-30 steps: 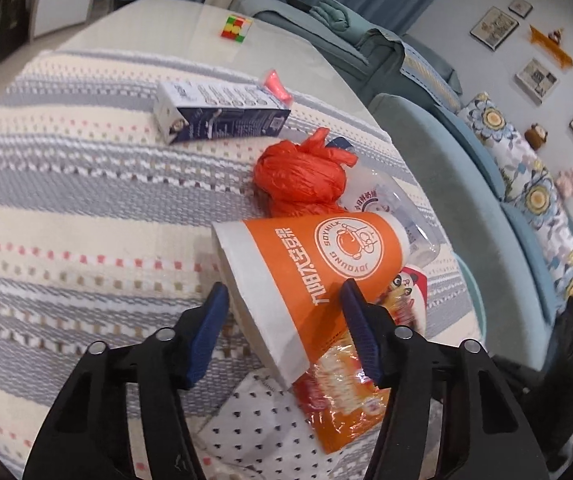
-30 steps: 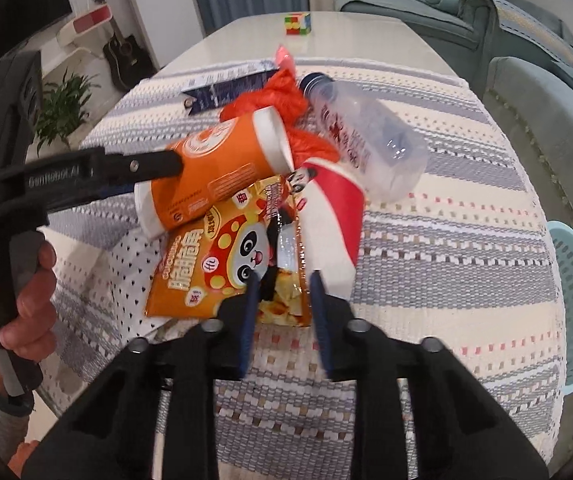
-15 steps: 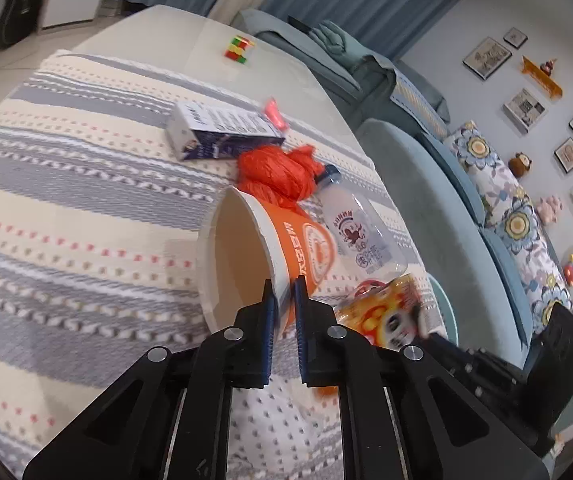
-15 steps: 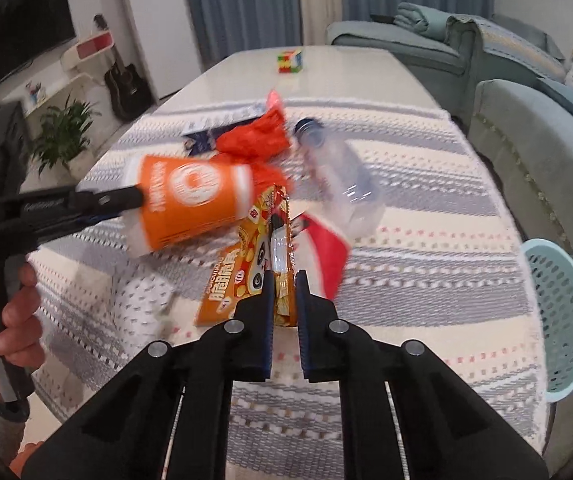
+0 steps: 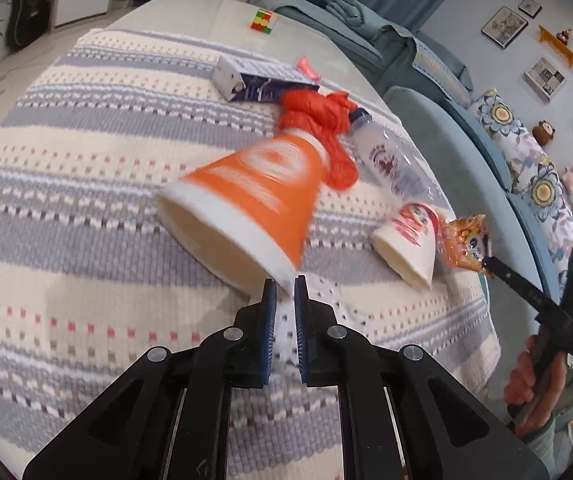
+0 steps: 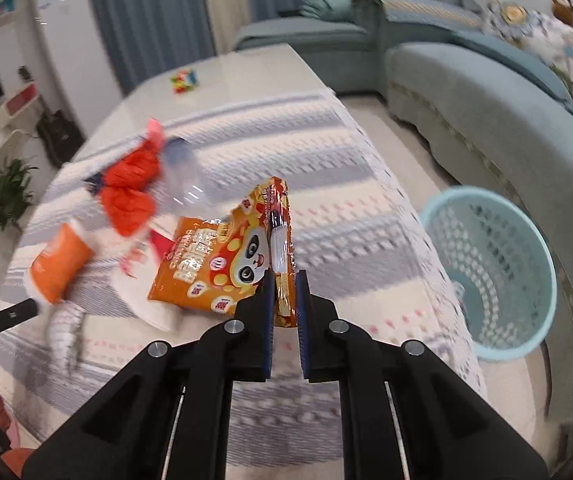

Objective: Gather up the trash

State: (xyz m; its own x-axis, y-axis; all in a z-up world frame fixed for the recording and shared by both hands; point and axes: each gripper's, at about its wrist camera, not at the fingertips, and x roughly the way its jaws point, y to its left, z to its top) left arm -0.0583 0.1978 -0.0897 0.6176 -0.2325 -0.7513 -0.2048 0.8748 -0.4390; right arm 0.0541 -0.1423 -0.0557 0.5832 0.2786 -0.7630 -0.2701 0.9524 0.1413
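Two grippers both clamped, my left gripper (image 5: 284,285) pinching orange cup (image 5: 246,200) by its rim, right gripper (image 6: 285,280) nipping snack bag (image 6: 222,256) edge, bag hanging ahead, bin (image 6: 494,268) off to right, bottle (image 5: 390,156) beyond cup.

left gripper (image 5: 284,285): black, blue pads | right gripper (image 6: 285,280): same, silver screws

No print reads clearly: the snack bag (image 6: 210,268) at centre shows Chinese characters, perhaps a brand; the orange cup (image 5: 254,204) logo is blurred.
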